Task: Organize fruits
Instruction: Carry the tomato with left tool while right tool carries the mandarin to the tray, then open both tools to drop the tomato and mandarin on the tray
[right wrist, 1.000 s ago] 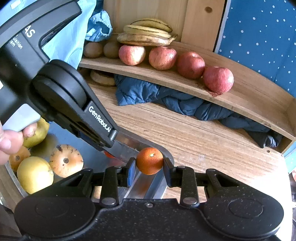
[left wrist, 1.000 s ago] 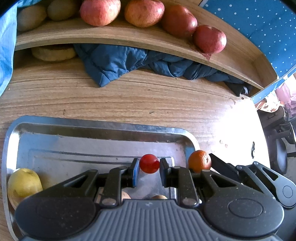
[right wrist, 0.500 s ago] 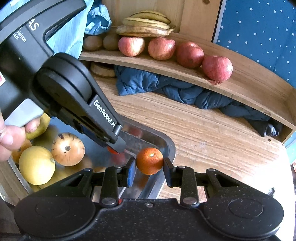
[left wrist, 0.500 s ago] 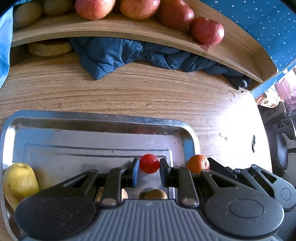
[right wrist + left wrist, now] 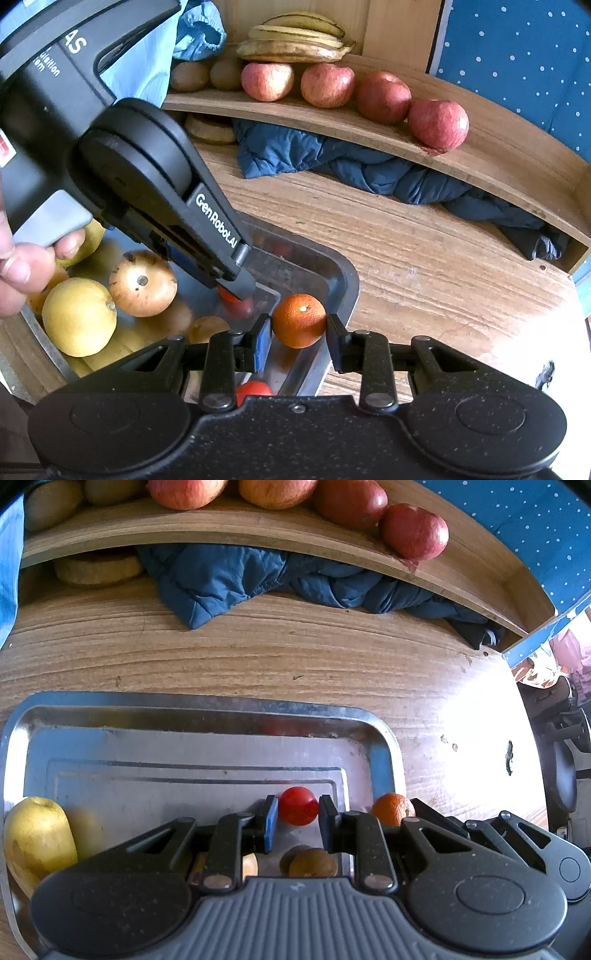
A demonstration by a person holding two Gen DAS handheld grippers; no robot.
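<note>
My left gripper [image 5: 297,818] is shut on a small red tomato [image 5: 297,806] and holds it just above the steel tray [image 5: 207,716]. My right gripper [image 5: 298,334] is shut on a small orange [image 5: 299,319], held over the tray's right rim [image 5: 345,280]. The orange also shows in the left wrist view [image 5: 392,808]. The left gripper's body [image 5: 147,192] crosses the right wrist view, and its fingers mostly hide the tomato [image 5: 236,301] there.
The tray holds yellow pears [image 5: 77,315], a brown round fruit [image 5: 142,282], another tomato [image 5: 255,389] and small brown fruits [image 5: 312,862]. The wooden shelf [image 5: 369,129] behind carries apples [image 5: 437,123], bananas [image 5: 295,40] and kiwis [image 5: 188,75]. A blue cloth [image 5: 229,576] lies under it.
Both grippers have drawn back a little toward me with their fruits still held. More of the tray's contents now shows in both views.
</note>
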